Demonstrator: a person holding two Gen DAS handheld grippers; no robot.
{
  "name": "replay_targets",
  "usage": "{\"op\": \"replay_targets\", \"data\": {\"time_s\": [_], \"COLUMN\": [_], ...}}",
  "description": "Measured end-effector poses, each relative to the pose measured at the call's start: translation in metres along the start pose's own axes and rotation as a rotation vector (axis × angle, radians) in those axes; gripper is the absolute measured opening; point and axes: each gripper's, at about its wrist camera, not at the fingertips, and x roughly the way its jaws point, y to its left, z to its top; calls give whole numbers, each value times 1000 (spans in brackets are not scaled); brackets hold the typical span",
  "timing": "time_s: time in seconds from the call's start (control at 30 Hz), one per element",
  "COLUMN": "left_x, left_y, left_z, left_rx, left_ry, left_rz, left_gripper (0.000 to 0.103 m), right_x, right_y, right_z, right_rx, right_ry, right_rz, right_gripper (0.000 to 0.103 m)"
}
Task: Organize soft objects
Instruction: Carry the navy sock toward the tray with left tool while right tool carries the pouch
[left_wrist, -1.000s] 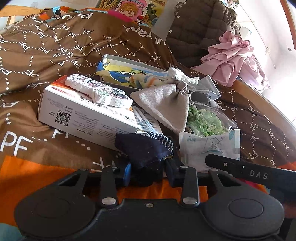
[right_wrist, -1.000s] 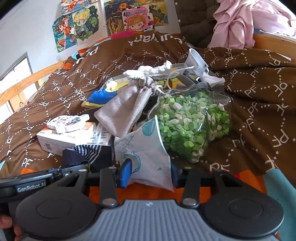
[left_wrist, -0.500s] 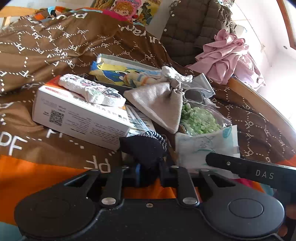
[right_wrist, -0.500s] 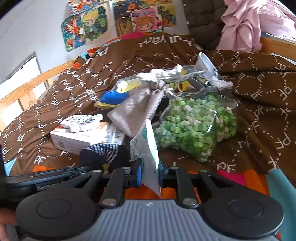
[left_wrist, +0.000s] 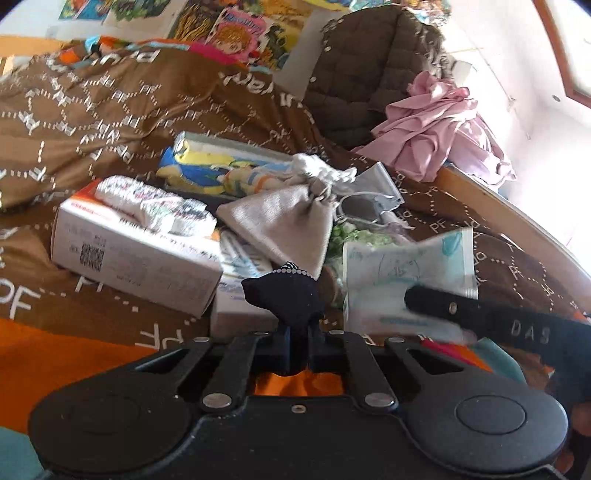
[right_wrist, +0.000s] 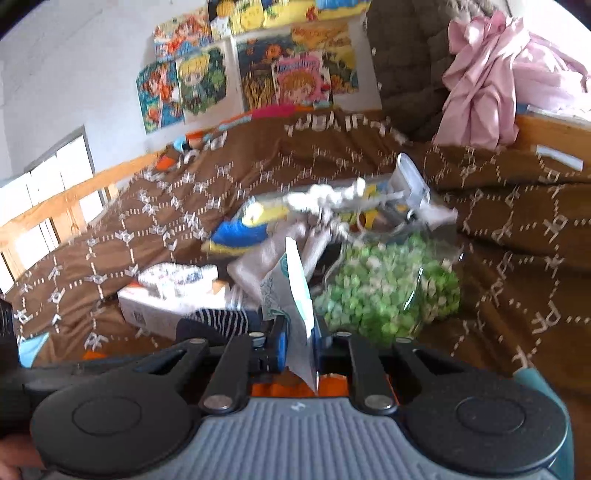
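Soft objects are barely sorted: the left gripper (left_wrist: 297, 338) clamps the dark sock (left_wrist: 284, 295), the right gripper (right_wrist: 299, 345) pinches the white packet (right_wrist: 291, 295), while the grey pouch (left_wrist: 284, 225) at 12 o'clock waits on the bed (left_wrist: 92, 110).

Left tongs (left_wrist: 295, 345) pinch a dark sock (left_wrist: 286, 295) above the bedspread (left_wrist: 74, 122)

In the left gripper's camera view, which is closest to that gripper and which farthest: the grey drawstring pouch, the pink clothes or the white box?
1. White box: nearest, lying ahead on the left of the left gripper.
2. Grey drawstring pouch: a little farther, straight ahead.
3. Pink clothes: farthest, heaped at the back right.
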Motion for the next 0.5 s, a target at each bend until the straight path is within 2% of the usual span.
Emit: {"op": "replay_targets", "data": {"time_s": [0.17,0.4,0.5], "left_x": [-12,-21,-20], "left_y": [-13,-25,-27], "left_z": [7,33,49], "left_rx": [25,-11,4], "left_ry": [-23,-66,-85], "left_rz": [-2,-21,-19], "left_gripper": [7,7,7], "right_x": [-14,-28,-32], "right_y": [-4,-20,-24], "right_z": [7,16,20], "right_rx": [5,90,102], "right_ry": [-112,-195,-227], "right_rz": [-4,28,32], "right_gripper": [15,16,15]}}
